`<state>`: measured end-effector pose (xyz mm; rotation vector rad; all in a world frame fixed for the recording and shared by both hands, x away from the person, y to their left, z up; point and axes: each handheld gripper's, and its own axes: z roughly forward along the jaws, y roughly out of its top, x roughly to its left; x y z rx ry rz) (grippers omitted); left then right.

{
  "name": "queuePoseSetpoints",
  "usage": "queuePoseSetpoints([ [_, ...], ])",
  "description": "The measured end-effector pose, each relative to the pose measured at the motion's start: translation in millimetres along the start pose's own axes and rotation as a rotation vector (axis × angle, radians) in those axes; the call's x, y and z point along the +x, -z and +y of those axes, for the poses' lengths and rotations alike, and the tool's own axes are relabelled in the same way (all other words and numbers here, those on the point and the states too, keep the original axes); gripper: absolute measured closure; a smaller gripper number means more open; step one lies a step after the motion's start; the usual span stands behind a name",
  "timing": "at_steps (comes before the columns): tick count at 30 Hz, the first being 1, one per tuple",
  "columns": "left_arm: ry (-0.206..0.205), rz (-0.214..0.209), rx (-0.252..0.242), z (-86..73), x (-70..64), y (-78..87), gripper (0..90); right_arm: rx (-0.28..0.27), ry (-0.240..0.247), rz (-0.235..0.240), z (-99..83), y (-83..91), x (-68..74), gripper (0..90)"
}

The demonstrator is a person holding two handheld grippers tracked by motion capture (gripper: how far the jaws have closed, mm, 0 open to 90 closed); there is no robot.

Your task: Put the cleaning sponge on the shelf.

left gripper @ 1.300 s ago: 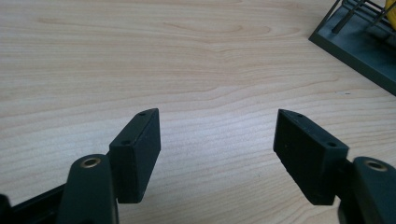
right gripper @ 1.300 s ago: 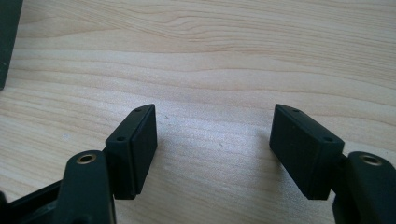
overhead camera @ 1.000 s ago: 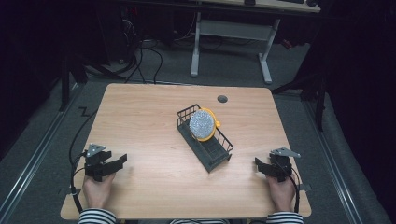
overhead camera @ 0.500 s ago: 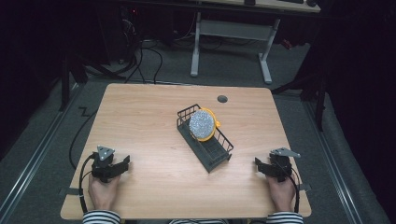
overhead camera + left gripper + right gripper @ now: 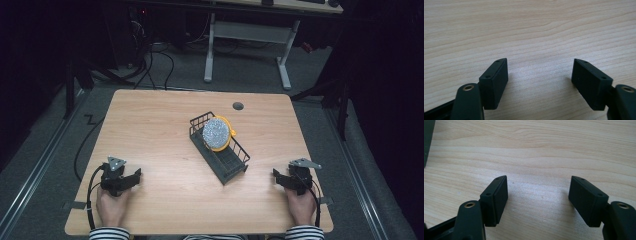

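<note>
Glittery ball [image 5: 216, 133] in the mid-table wire basket [image 5: 231, 162] looks light, rigid, slippery; grip its sides, with left gripper [image 5: 131, 178] and right gripper [image 5: 278, 176] gaping empty at the near corners.

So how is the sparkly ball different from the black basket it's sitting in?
The glittery silver ball is round and solid-looking; the black wire basket is long, boxy and see-through. The ball is smaller and fills just the basket's far end, against something yellow. Both sit mid-table, away from the grippers.
</note>
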<state>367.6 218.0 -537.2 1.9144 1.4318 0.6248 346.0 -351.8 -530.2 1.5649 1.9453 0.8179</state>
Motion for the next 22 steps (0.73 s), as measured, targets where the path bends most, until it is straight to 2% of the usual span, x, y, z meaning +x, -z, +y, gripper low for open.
queuePoseSetpoints([
  [10, -0.008, -0.017, 0.004, 0.1, -0.2, -0.4, 25.8, 0.0, -0.001, 0.0, 0.1, -0.1, 0.1, 31.8],
  [22, -0.008, -0.019, 0.004, 0.2, -0.1, -0.5, 25.5, 0.001, -0.002, 0.004, 0.0, 0.1, 0.1, 31.6],
])
